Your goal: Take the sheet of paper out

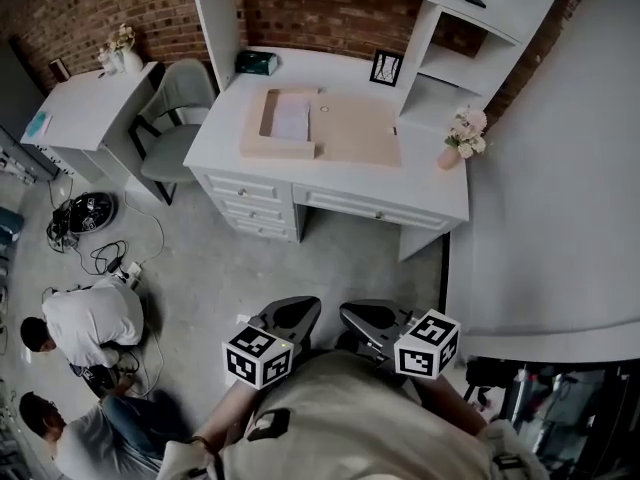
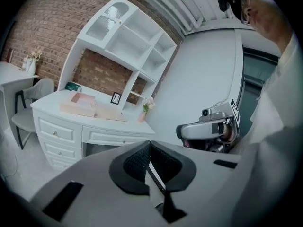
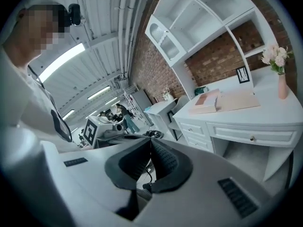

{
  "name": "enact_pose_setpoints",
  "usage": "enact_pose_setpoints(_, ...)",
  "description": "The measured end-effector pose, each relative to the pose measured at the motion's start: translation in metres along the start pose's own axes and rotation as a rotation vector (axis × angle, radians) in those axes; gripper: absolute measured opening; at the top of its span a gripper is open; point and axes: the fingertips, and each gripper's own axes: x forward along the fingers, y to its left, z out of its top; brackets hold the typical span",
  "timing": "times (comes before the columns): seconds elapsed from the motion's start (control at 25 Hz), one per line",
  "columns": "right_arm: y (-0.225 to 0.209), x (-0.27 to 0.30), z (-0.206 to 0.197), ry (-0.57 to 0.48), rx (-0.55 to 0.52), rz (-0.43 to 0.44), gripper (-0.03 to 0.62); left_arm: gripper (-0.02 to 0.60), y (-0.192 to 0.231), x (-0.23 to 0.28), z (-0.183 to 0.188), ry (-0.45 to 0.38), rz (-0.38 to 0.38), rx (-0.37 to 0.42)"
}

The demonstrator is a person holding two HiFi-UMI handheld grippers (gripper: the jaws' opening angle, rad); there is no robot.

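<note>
Currently both pairs of fingers are pressing together with nothing between them: the left gripper (image 2: pixel 150 144) is closing its pads tip to tip on empty air, and the right gripper (image 3: pixel 151 142) is doing the same. The person is holding the two grippers side by side, close in front of the torso, tilting them slightly downward toward the white desk (image 1: pixel 430 193), which is standing well apart from them. The sheet of paper (image 1: pixel 291 120) is lying flat inside the recessed left part of a beige box (image 1: pixel 355 133) on the desk top, with neither gripper touching it.
</note>
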Motion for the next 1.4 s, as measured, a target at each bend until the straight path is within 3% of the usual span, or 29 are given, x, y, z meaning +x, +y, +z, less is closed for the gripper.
enact_pose_setpoints(0.68, -0.037, -0.036, 0.012, -0.040, 0.015, 0.048, 0.028, 0.017, -0.031, 0.038, 0.007, 0.038, 0.082, 0.109)
enact_pose_setpoints(1.4, -0.062, -0.071, 0.006, -0.011, 0.028, 0.148, 0.028, 0.017, -0.065, 0.075, -0.005, 0.072, 0.158, 0.118)
